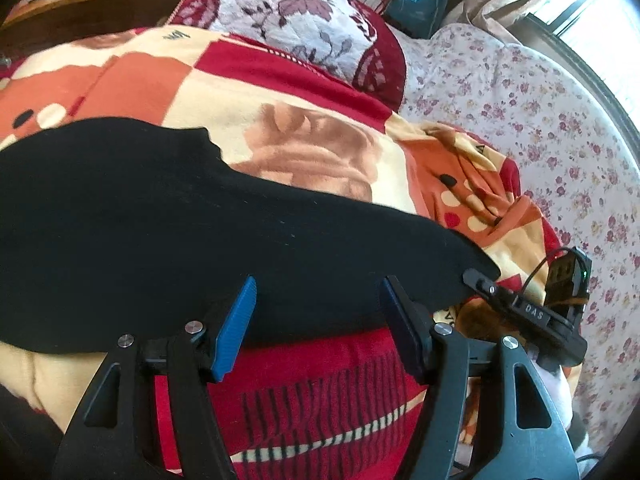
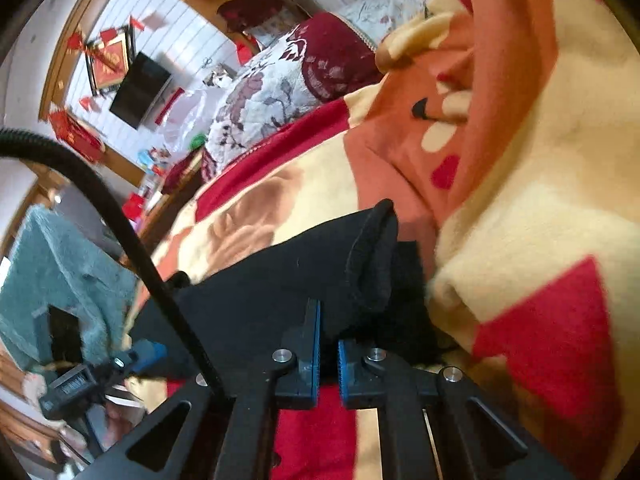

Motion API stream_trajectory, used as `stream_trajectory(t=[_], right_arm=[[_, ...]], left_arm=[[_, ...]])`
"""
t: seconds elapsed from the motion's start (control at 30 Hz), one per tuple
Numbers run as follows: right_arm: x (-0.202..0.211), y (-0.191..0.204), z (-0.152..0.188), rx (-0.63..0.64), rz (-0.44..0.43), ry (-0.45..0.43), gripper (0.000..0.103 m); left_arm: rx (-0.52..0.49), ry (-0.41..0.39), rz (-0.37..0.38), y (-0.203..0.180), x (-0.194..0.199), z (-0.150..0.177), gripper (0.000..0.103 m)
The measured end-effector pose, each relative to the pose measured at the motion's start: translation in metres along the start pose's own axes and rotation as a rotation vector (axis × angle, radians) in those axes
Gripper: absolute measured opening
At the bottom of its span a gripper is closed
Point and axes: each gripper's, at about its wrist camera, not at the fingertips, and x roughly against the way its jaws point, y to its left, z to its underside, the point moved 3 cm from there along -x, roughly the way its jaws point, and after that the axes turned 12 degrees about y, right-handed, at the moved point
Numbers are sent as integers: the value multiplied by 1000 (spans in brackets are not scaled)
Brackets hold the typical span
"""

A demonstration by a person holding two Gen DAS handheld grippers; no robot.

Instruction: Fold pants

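Black pants (image 1: 160, 208) lie stretched across a patterned blanket on a bed, one end toward the left and the other tapering to the right. My left gripper (image 1: 319, 284) is open. Its blue pads (image 1: 240, 320) straddle the near edge of the pants without pressing on the cloth. At the right tip of the pants, my right gripper (image 1: 486, 286) pinches the fabric. In the right wrist view the right gripper (image 2: 328, 332) is shut on the black pants (image 2: 260, 280) just below a folded hem. The left gripper (image 2: 140, 354) shows at lower left by the same garment.
The orange, cream and red blanket (image 1: 300, 152) is bunched into folds at the right. A floral pillow (image 1: 288, 12) lies behind it, and a flowered sheet (image 1: 540, 120) runs toward a bright window. A teal fuzzy sleeve (image 2: 60, 260), a black cable (image 2: 120, 216) and a wall screen (image 2: 140, 94) are on the left.
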Motion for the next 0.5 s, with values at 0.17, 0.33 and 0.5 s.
stream_trajectory(t=[0.17,0.33,0.5], right_arm=[[-17,-16,11,-19,88,53,6],[-19,-27,9,-59,160,77,36],[12,-12,8,-2,266,12,41]], left_arm=[[2,-1,-22,5,-4,3,64],[-1,-13,-61,8,-8,2,64],[-35,-28,-106,3,-7,2,64]])
